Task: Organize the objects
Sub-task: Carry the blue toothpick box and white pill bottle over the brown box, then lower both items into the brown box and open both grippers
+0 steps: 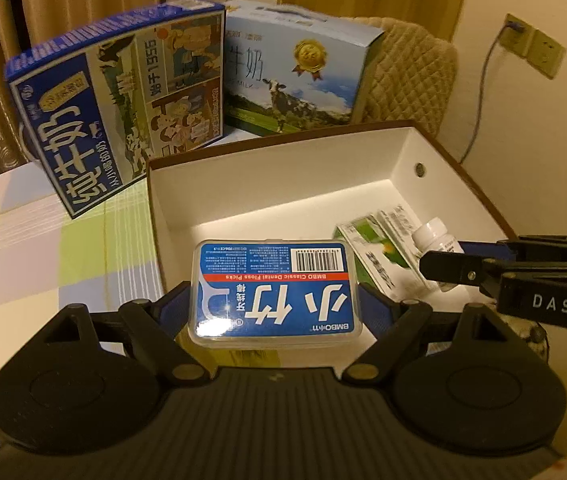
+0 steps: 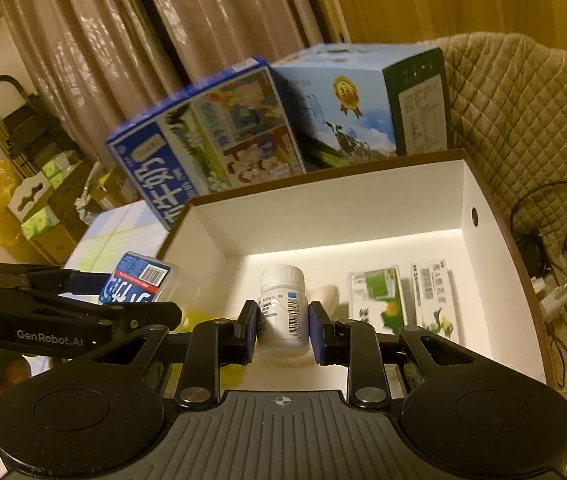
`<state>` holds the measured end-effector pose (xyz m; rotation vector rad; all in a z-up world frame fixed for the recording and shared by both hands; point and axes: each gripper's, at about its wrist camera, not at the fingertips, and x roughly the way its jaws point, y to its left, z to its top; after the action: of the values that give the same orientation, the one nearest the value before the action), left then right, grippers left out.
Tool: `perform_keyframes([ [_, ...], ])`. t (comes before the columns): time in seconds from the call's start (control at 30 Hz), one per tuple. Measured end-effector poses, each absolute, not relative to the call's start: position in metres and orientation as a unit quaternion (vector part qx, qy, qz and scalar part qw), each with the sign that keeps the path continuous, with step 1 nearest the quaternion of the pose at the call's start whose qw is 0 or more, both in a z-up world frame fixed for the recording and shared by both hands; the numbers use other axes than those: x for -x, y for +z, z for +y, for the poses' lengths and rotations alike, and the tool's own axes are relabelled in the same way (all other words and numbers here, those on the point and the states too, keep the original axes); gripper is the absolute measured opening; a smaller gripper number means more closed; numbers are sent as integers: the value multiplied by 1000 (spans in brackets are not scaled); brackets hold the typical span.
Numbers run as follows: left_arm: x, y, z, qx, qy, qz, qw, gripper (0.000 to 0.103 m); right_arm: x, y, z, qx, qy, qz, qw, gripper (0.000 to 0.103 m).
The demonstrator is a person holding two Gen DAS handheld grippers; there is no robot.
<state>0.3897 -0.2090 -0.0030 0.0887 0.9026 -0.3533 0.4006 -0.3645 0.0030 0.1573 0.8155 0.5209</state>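
Left gripper (image 1: 275, 304) clamps the blue plastic floss-pick case (image 1: 273, 292), right gripper (image 2: 282, 330) pinches the small white pill bottle (image 2: 283, 312), both over the white open box (image 1: 283, 176) centre-frame, probably for dropping in.

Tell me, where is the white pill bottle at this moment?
The white pill bottle is between the fingers of the right gripper, held over the open white box, left of the green packets lying inside.
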Motion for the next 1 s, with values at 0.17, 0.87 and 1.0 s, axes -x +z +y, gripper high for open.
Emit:
perform_keyframes([
  [0.17, -427, -23, -220, -49, -155, 457, 875, 84, -439, -11, -361, -78, 246, 409, 875, 24],
  [0.87, -493, -67, -248, -72, -150, 482, 860, 86, -503, -52, -365, -104, 218, 461, 854, 24],
  [1.0, -494, -64, -244, -64, -147, 481, 862, 87, -504, -52, -365, -105, 220, 461, 853, 24],
])
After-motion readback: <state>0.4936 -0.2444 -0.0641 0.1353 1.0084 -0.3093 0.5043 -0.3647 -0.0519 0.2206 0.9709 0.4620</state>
